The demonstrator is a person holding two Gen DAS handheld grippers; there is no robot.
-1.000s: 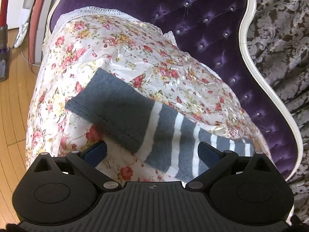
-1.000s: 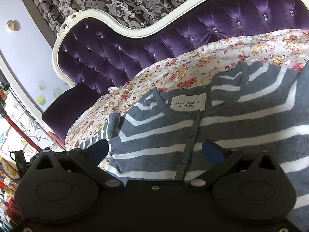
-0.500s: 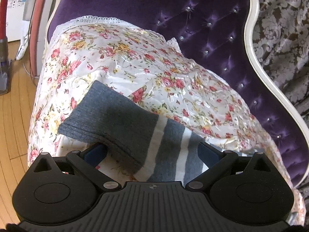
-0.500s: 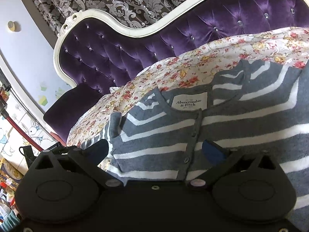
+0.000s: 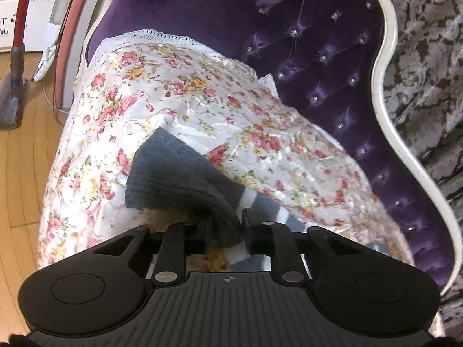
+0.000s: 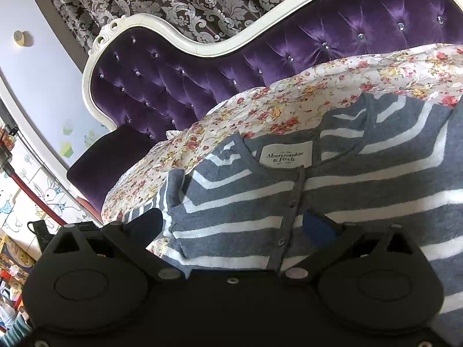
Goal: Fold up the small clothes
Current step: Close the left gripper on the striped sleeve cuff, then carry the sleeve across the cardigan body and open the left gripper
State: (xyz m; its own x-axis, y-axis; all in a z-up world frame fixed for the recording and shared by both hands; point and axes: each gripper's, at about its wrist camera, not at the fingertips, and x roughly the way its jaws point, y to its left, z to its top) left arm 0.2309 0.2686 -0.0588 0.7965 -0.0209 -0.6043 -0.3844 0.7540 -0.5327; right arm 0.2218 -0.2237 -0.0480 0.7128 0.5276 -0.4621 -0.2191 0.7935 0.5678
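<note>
A purple tufted sofa with a white frame carried a floral cover. On this cover lay a grey cardigan with white stripes, front side up, label visible at the neck. Its sleeve reached toward the sofa end. The left hand-held gripper was closing on the sleeve, cloth between its jaws. The right hand-held gripper stood wide apart over the cardigan's button line.

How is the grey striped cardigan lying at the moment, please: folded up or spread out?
Spread out: the cardigan lies flat on the floral cover, neck label and button placket showing, one sleeve stretched sideways.
</note>
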